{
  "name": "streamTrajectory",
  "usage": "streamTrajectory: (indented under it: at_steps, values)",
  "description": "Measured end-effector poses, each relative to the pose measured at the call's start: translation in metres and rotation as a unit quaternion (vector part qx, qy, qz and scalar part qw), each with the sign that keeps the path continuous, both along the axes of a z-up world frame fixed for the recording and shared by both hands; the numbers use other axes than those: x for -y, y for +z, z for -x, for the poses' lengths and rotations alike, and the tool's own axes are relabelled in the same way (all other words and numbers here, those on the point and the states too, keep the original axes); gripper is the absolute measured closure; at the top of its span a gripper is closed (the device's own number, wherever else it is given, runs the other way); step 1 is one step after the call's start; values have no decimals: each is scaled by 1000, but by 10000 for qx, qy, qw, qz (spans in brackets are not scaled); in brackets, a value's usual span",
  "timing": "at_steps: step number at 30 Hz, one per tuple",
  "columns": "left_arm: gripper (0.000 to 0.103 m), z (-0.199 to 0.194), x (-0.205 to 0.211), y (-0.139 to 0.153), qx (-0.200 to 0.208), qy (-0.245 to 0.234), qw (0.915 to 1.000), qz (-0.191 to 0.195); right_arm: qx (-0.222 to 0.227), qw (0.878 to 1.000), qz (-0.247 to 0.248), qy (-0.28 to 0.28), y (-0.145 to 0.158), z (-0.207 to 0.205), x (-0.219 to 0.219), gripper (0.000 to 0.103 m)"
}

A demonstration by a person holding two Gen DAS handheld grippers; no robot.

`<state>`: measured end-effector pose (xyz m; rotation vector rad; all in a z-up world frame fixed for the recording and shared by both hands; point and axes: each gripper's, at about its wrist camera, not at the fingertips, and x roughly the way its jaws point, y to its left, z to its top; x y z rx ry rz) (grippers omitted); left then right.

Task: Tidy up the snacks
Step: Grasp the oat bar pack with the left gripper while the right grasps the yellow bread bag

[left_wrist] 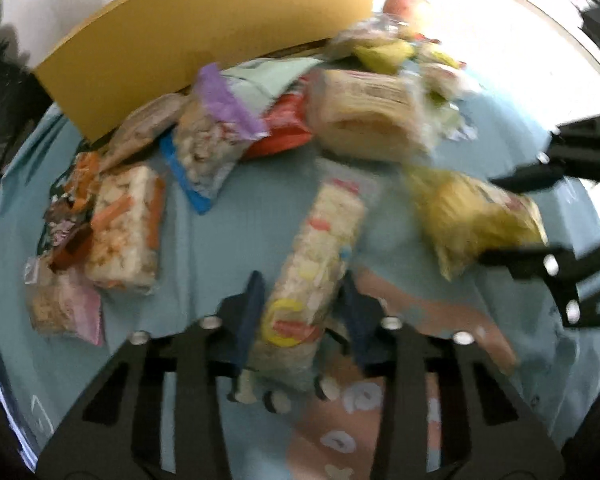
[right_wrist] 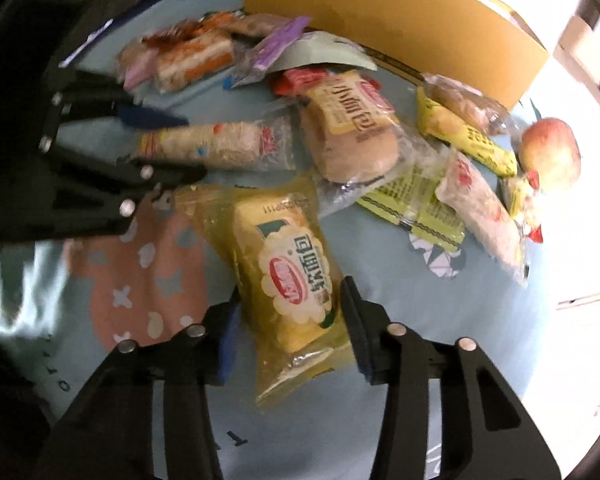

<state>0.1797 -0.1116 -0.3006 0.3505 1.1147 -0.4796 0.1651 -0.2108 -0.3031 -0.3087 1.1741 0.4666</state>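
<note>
The left tongs [left_wrist: 300, 312] reach forward low over the blue cloth [left_wrist: 220, 240], fingers closed on a long cracker pack [left_wrist: 316, 264]. The right tongs [right_wrist: 288, 316] come in beside them, clamping a yellow bread packet [right_wrist: 288, 264] near the cloth's middle. Other snacks lie heaped before the cardboard box [right_wrist: 380, 12].

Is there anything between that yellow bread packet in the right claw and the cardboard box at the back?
Yes. Between the yellow bread packet in the right gripper and the cardboard box lies a pile of snacks, including a clear-wrapped bun.
</note>
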Motion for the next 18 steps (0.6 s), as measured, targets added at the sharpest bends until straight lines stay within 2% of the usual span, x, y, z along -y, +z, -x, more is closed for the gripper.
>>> streamTrajectory:
  at_steps: [3,9,12,15,17,18]
  values:
    - [74,7,-3,3,-120,-10,9997,204,12,9996,-186,-193,7,1,9,59]
    - [74,11,-23,18,-49,286,9976,632,-29,9982,-475,-370,20,5,16,64]
    - [74,10,-26,21,-43,319,9978,581,-54,9991,-351,-217,15,12,13,64]
    - [74,7,-23,10,-175,370,9981,470,81,9998,-165,10,15,12,-6,55]
    - [74,11,-17,5,-220,381,9982,401,94,9998,78,187,8,5,-15,44]
    - [74,11,-19,2,-239,400,9983,347,4,9995,205,242,1,3,-18,44]
